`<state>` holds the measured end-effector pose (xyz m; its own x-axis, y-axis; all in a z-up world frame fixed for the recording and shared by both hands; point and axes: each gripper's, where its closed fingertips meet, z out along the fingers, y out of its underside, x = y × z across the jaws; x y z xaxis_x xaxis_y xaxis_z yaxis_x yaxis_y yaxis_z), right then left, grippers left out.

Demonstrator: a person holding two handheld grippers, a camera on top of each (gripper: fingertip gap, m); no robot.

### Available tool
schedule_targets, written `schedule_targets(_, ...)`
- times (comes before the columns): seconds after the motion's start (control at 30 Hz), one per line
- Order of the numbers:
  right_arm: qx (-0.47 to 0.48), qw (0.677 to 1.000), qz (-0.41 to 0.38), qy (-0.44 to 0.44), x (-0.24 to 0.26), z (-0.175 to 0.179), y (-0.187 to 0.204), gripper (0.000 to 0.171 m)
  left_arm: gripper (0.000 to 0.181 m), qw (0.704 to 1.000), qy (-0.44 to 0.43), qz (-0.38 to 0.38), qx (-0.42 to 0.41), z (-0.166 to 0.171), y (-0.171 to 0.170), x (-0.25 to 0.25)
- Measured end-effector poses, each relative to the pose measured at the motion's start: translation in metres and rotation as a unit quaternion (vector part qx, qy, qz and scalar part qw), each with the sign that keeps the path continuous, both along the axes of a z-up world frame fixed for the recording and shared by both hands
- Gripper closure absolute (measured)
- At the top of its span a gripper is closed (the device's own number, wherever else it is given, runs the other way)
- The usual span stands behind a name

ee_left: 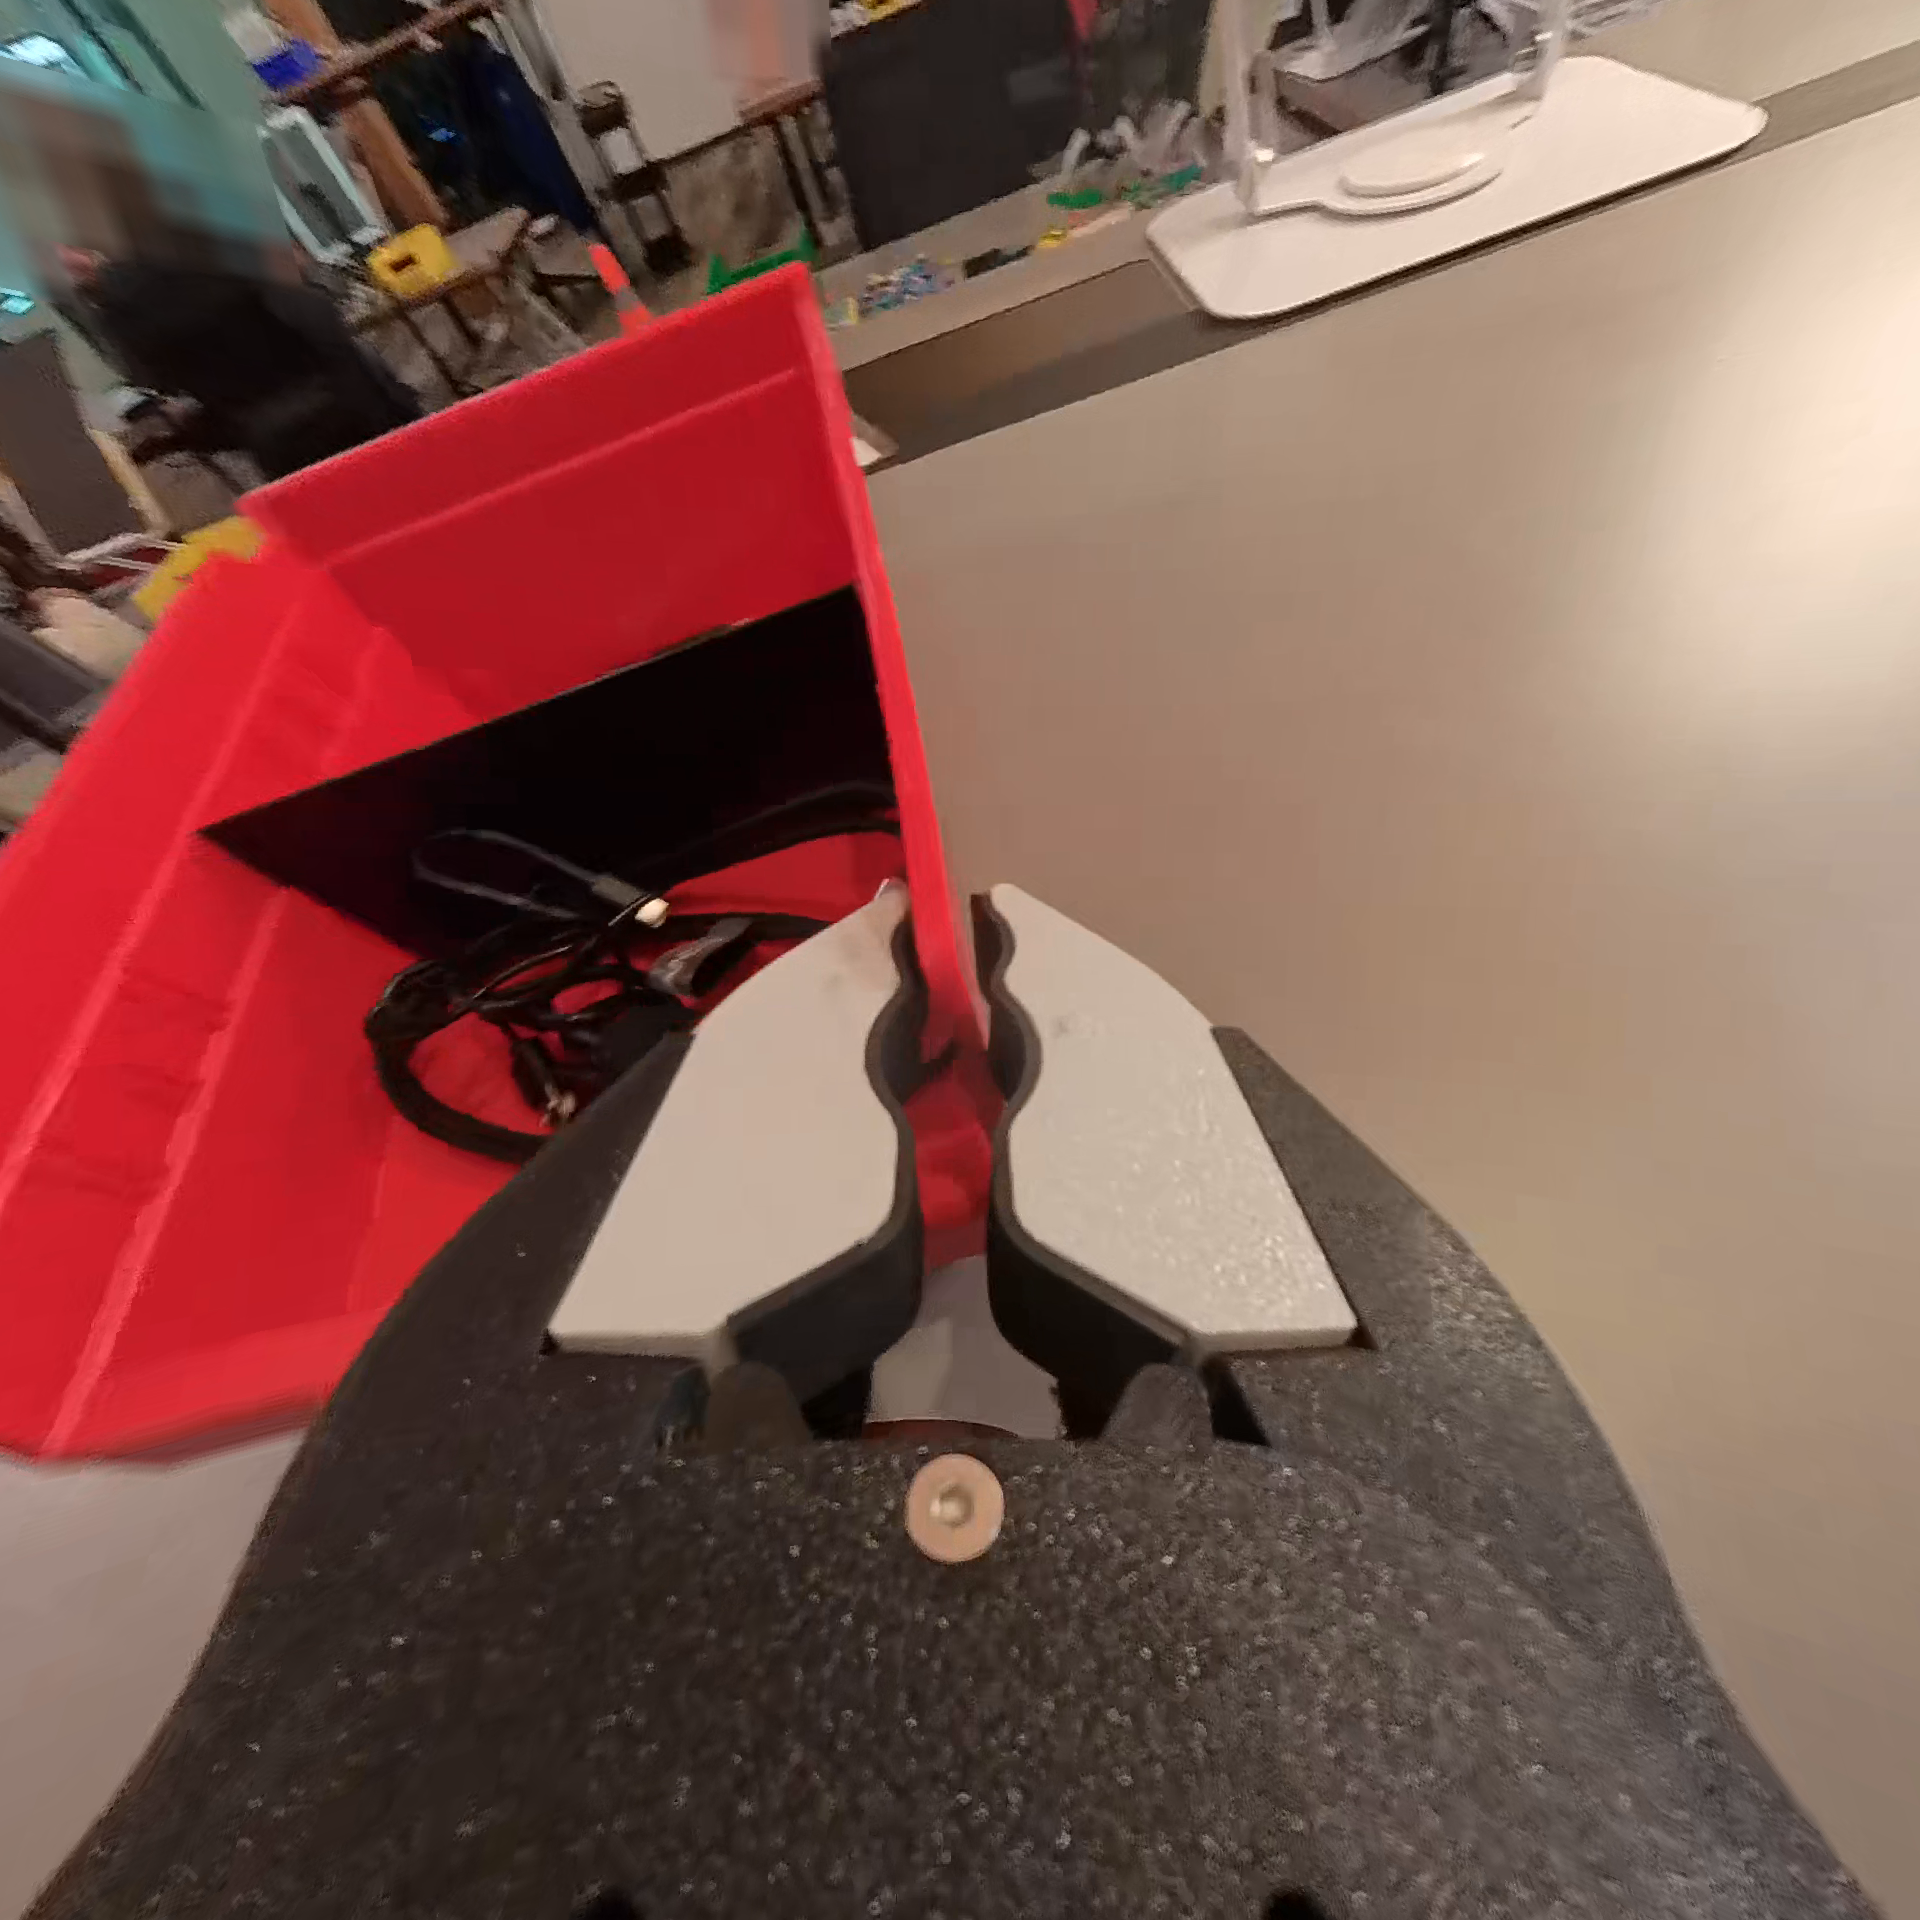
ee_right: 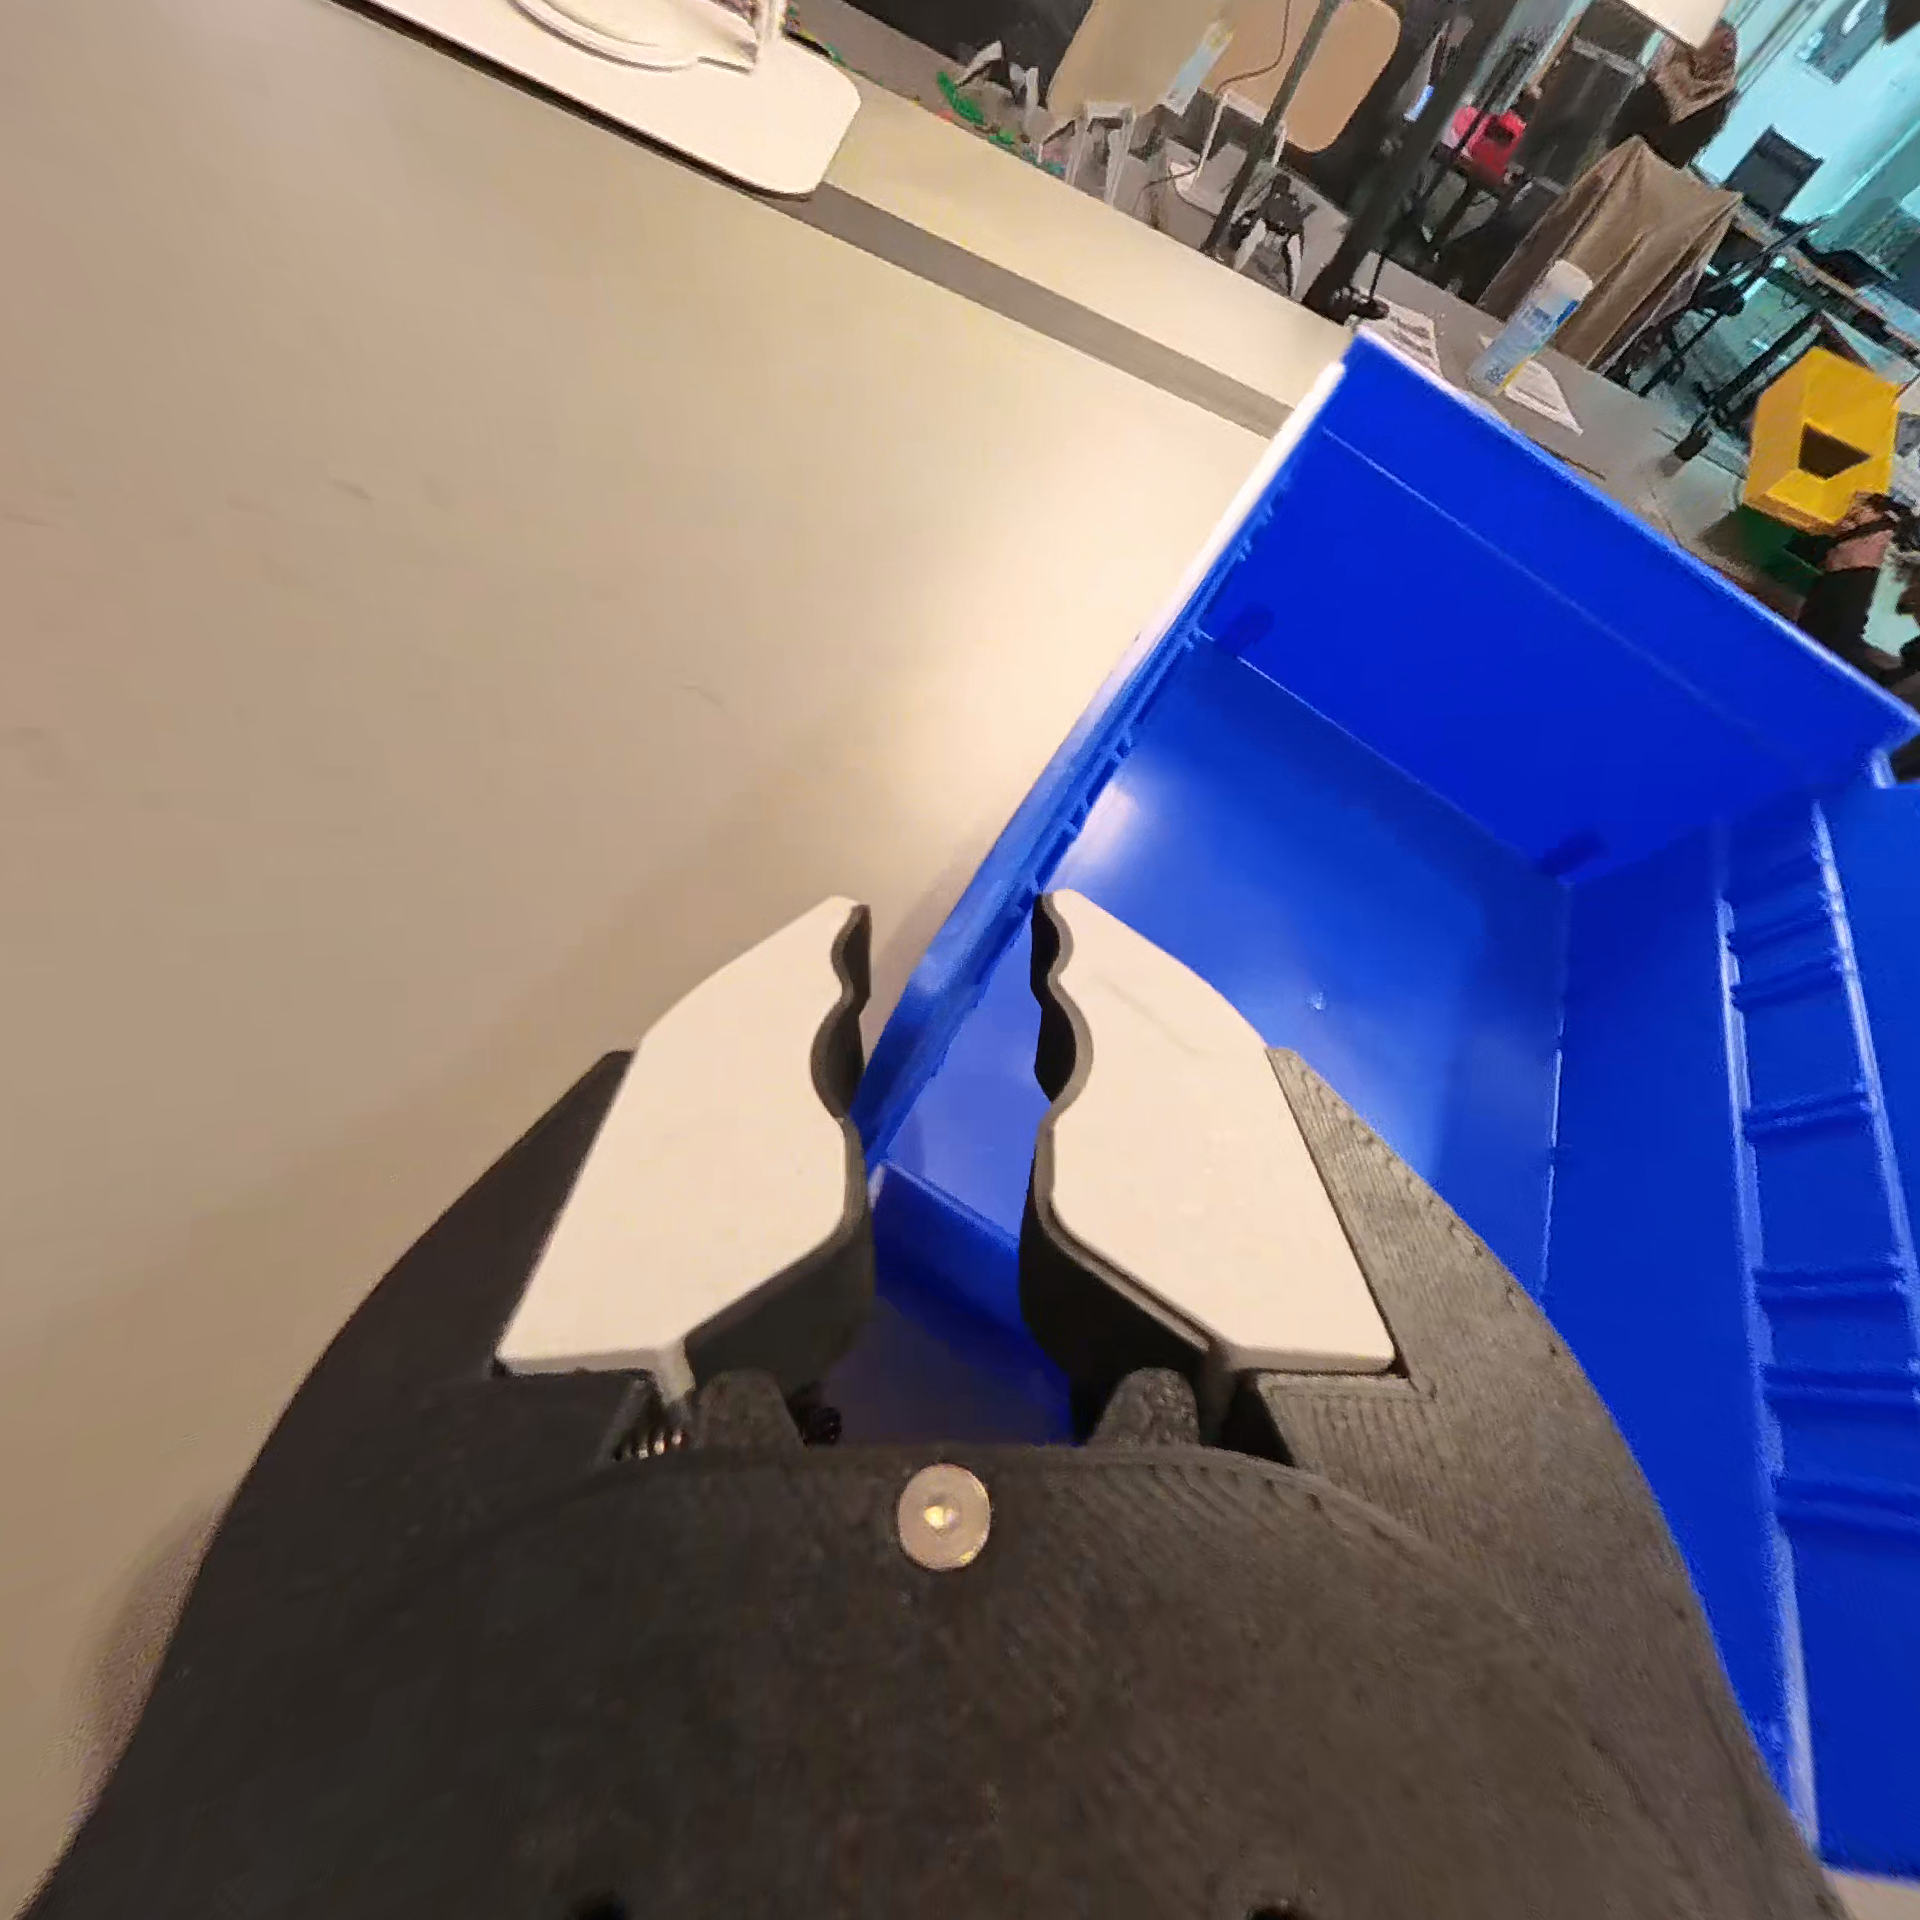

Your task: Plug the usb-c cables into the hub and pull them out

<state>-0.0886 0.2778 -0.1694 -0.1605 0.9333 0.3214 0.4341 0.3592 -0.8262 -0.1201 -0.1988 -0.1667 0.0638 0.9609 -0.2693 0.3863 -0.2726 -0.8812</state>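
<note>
A red bin (ee_left: pixel 582 540) stands at the left of the beige table in the left wrist view. A tangle of black cables (ee_left: pixel 488 1008) lies in it, with a light connector tip (ee_left: pixel 652 912) and a small grey piece (ee_left: pixel 681 968) beside it; I cannot tell whether that piece is the hub. My left gripper (ee_left: pixel 943 914) is shut on the red bin's right wall. In the right wrist view, my right gripper (ee_right: pixel 948 925) is open and straddles the left wall of a blue bin (ee_right: pixel 1507 644), one finger outside and one inside. The visible part of the blue bin is empty.
A black sheet (ee_left: pixel 644 748) leans in the back of the red bin. A white stand base (ee_left: pixel 1455 187) sits at the table's far edge, also in the right wrist view (ee_right: pixel 665 94). Beyond the table are cluttered benches, a yellow bin (ee_right: pixel 1818 436) and a person. Some 50 cm of space lies between my two pairs of fingers.
</note>
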Motion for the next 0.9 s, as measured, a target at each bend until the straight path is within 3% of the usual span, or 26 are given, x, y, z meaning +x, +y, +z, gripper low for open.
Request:
schedule_targets(0.17,0.014,0.999,-0.046,0.018,0.000,0.004,0.056,0.165,0.176,0.998,0.027,0.038,0.042,0.000,-0.034,0.027)
schedule_targets(0.3,-0.017,0.999,-0.042,0.022,-0.006,0.004,0.080,0.165,0.176,0.998,0.034,0.049,0.026,0.000,-0.041,0.036)
schedule_targets(0.5,0.012,0.998,-0.054,0.040,-0.041,0.004,0.096,0.165,0.178,0.995,0.038,0.087,-0.008,0.001,-0.060,0.032)
schedule_targets(0.9,0.012,0.996,-0.063,0.057,-0.098,0.004,0.114,0.165,0.177,0.992,0.026,0.115,0.049,-0.001,-0.125,0.028)
